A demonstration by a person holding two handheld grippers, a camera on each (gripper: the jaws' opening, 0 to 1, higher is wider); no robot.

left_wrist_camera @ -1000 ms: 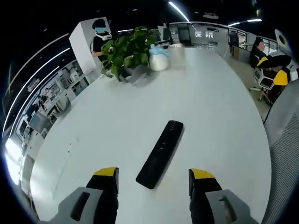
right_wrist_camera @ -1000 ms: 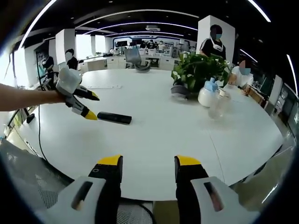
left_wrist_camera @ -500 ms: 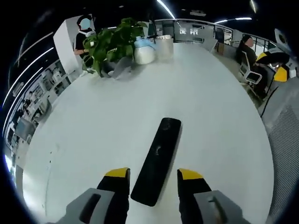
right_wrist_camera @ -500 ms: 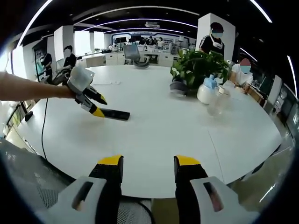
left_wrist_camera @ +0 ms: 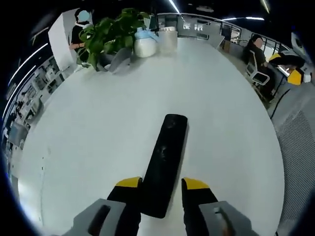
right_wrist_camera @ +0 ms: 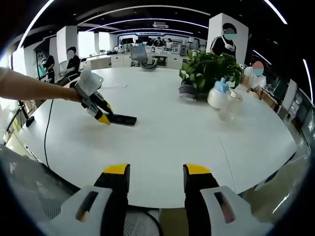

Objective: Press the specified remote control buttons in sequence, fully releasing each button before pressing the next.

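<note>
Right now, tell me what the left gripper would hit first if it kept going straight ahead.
The left gripper would meet the black remote first: its near end already lies between the yellow-tipped fingers on the white table. Whether they touch it is unclear.

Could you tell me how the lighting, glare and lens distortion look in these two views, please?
Left gripper view: the fisheye bends the white table into a dome; the black remote is sharp, with faint highlights. Right gripper view: ceiling light strips curve into arcs, bright windows wash out at far left, and the left gripper and the plant look crisp; shadows are soft.
</note>
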